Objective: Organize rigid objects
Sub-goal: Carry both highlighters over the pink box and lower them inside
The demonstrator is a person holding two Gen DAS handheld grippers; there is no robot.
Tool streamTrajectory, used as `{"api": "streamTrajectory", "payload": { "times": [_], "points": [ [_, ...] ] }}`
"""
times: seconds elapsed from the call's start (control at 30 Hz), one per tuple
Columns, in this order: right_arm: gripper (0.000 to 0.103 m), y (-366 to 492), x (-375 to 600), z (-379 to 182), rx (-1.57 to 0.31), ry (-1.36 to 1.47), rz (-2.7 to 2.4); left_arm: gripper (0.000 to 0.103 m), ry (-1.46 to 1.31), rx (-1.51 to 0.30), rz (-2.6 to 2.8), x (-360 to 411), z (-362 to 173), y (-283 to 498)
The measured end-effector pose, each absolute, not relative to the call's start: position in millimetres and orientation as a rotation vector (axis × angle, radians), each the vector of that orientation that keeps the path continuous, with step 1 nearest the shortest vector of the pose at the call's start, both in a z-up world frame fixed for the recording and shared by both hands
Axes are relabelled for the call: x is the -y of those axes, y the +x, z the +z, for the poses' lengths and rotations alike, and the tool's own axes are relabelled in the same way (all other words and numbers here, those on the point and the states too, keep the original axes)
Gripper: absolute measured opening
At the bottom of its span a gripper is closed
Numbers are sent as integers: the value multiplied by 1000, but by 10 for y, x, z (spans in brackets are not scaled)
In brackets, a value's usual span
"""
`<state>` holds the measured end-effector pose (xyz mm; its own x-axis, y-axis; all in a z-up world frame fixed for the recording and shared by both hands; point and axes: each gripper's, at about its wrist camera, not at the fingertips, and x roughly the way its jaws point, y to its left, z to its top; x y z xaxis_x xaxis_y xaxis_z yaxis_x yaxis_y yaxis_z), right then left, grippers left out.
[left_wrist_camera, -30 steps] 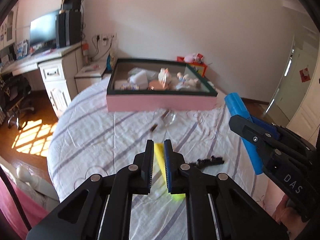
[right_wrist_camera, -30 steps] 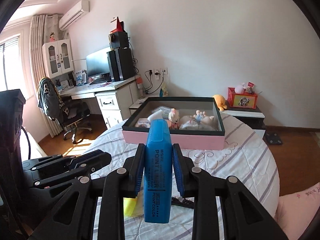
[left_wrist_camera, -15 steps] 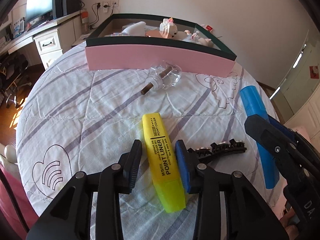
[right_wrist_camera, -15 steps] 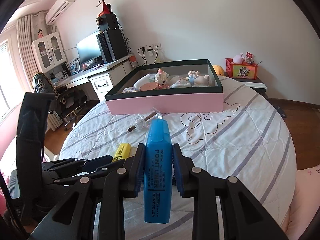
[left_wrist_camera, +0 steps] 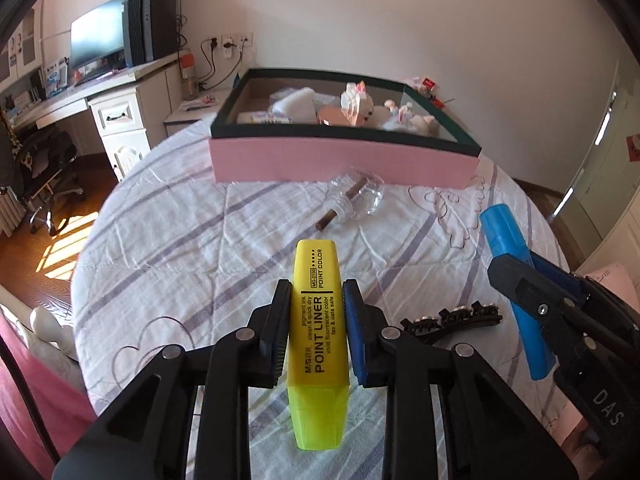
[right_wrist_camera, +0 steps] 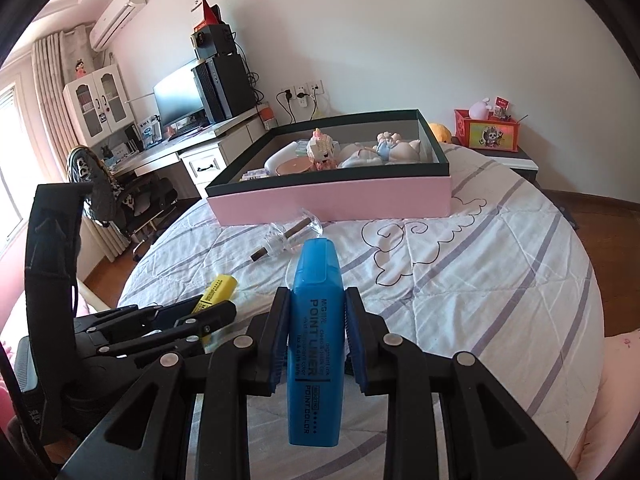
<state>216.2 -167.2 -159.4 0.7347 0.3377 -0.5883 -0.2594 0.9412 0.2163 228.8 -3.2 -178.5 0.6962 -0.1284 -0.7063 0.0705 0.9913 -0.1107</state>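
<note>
Inside the pink box (right_wrist_camera: 332, 200), small figurines (right_wrist_camera: 322, 148) and probably a sponge (left_wrist_camera: 296, 100).

The gripper arms are covering part of the yellow marker (left_wrist_camera: 318, 332) in the left view; in the right view the left gripper (right_wrist_camera: 208, 314) is hiding all but its far end. The hair clip (left_wrist_camera: 452, 318) is lying partly behind an arm there. The blue marker (left_wrist_camera: 516, 308) is passing behind the right gripper's (left_wrist_camera: 520, 280) near finger. The box (right_wrist_camera: 332, 196) wall is hiding the lower parts of the toys inside. The small print on both markers is staying too small to read.
</note>
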Motion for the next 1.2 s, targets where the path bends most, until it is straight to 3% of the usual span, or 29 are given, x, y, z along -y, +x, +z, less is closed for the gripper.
{"api": "streamTrajectory", "payload": {
  "times": [0.53,0.83,1.2],
  "points": [
    [28,1241,1374,-384,-333,0,323,26,24,-358,-60,29,-433,1124],
    [28,887,1268,-56,-237,-37,327,26,16,-261,-56,-83,-150,811],
    [28,984,1235,-49,-242,-50,328,26,41,-269,-52,23,-194,955]
  ]
}}
